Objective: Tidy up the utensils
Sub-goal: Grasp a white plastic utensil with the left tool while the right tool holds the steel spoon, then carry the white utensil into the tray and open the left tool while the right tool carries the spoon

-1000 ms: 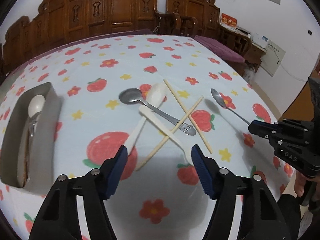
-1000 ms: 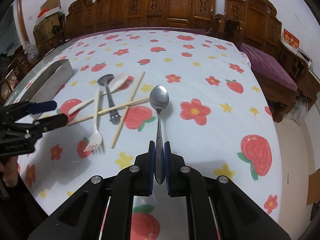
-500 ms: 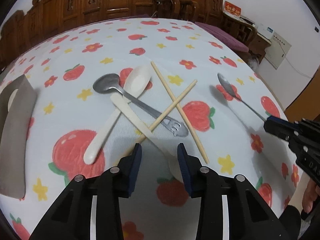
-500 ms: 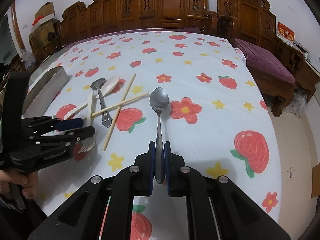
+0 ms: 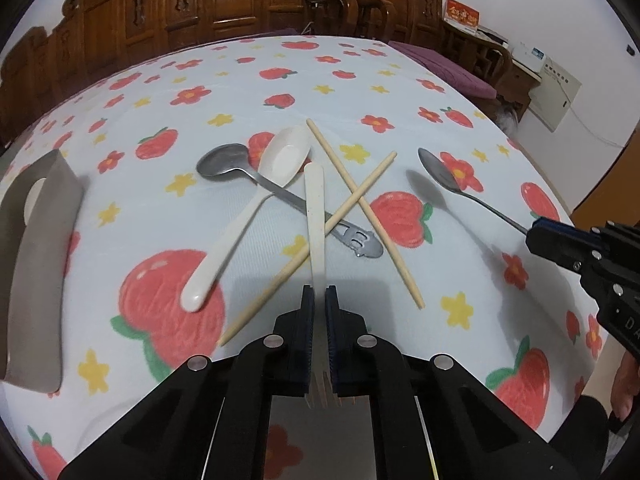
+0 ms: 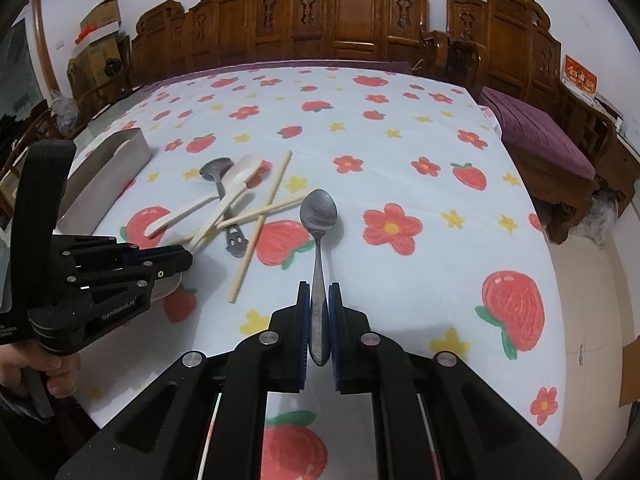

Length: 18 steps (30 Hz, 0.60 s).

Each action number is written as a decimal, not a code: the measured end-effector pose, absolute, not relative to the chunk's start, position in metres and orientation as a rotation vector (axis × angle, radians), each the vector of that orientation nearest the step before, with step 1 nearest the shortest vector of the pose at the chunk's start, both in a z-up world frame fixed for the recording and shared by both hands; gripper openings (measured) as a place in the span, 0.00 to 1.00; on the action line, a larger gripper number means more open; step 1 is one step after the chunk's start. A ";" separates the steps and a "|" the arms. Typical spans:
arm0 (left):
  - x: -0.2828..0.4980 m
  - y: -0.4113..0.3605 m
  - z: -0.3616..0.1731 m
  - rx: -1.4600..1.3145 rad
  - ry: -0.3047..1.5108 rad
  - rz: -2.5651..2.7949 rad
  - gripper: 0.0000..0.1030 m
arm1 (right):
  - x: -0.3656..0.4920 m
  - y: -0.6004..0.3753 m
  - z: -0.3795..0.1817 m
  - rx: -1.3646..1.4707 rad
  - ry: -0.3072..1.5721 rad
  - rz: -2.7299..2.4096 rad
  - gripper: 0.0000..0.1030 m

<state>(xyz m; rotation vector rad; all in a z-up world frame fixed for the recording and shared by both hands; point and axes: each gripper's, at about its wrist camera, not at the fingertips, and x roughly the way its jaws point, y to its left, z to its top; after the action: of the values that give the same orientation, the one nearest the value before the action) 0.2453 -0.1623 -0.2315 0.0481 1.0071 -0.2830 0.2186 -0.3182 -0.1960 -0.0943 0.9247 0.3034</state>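
My left gripper [image 5: 319, 296] is shut on a cream plastic fork [image 5: 315, 212], its tines behind the fingers and its handle pointing away over the pile. My right gripper [image 6: 319, 292] is shut on a metal spoon [image 6: 319, 216] and holds it above the cloth; the spoon also shows in the left wrist view [image 5: 448, 178]. On the table lie a white plastic spoon [image 5: 248, 216], a second metal spoon [image 5: 256, 176] and two crossed wooden chopsticks [image 5: 360, 208]. A metal tray [image 5: 36, 264] at the left holds a white spoon.
The table carries a white cloth [image 6: 400, 152] with strawberries and flowers. Carved wooden chairs [image 6: 340, 20] line the far edge. The table's right edge drops to a purple-cushioned bench [image 6: 540, 136]. The left gripper [image 6: 160, 258] shows at the left of the right wrist view.
My left gripper moved onto the cream fork and shut on it; a second ago it was wide open. The fork's handle swung round. The right gripper kept its hold on the metal spoon.
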 end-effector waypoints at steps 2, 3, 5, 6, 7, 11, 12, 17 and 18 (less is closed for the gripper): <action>0.242 -0.158 -0.226 0.049 0.997 -0.283 0.05 | 0.217 -0.314 -0.193 -0.098 0.916 0.310 0.10; 0.240 -0.155 -0.221 0.051 0.988 -0.284 0.05 | 0.216 -0.313 -0.191 -0.100 0.913 0.313 0.10; 0.236 -0.150 -0.214 0.057 0.972 -0.283 0.05 | 0.215 -0.309 -0.188 -0.103 0.907 0.318 0.10; 0.235 -0.148 -0.210 0.060 0.966 -0.284 0.05 | 0.214 -0.307 -0.187 -0.106 0.904 0.321 0.10; 0.233 -0.144 -0.205 0.064 0.956 -0.283 0.05 | 0.213 -0.304 -0.185 -0.109 0.901 0.323 0.10; 0.231 -0.132 -0.189 0.071 0.928 -0.277 0.05 | 0.212 -0.294 -0.178 -0.119 0.886 0.334 0.10; 0.231 -0.127 -0.185 0.070 0.922 -0.274 0.05 | 0.212 -0.290 -0.175 -0.120 0.881 0.337 0.10; 0.230 -0.104 -0.170 0.063 0.898 -0.258 0.05 | 0.213 -0.275 -0.170 -0.121 0.876 0.347 0.10; 0.230 -0.099 -0.168 0.061 0.894 -0.254 0.05 | 0.213 -0.271 -0.170 -0.122 0.876 0.350 0.10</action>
<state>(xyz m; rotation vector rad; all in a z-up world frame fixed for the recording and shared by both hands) 0.2304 -0.0985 -0.1675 0.0615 0.8937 -0.2539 0.2132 -0.2714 -0.1698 -0.1220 0.8759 0.3501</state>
